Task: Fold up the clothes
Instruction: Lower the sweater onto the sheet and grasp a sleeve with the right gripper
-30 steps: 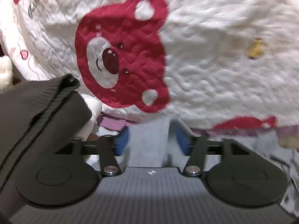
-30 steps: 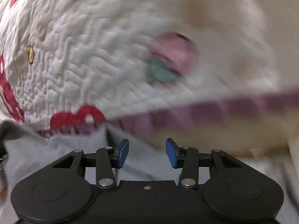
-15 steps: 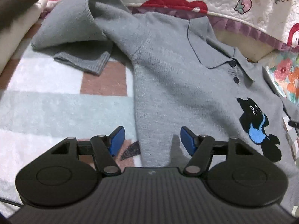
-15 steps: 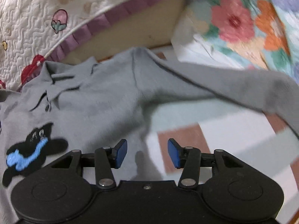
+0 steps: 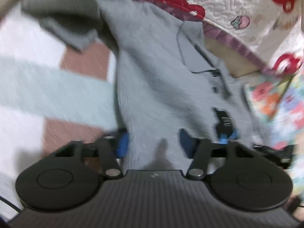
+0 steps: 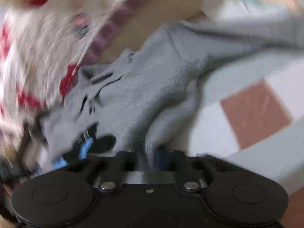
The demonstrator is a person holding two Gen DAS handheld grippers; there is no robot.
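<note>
Sweater hem inside right hand-held gripper

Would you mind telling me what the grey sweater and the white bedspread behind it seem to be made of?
Grey sweater: apparently soft matte knit, given its fine ribbed texture and limp folds. White bedspread: likely quilted cotton, with puckered squiggly stitching and red appliqué; blur leaves fibre uncertain.

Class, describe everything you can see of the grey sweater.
The grey sweater is a soft knit with a collar, dark buttons, long sleeves and a black cat patch. It lies front up, rumpled, on a checked blanket. The right gripper pinches its hem; the left gripper straddles the other side, open.
</note>
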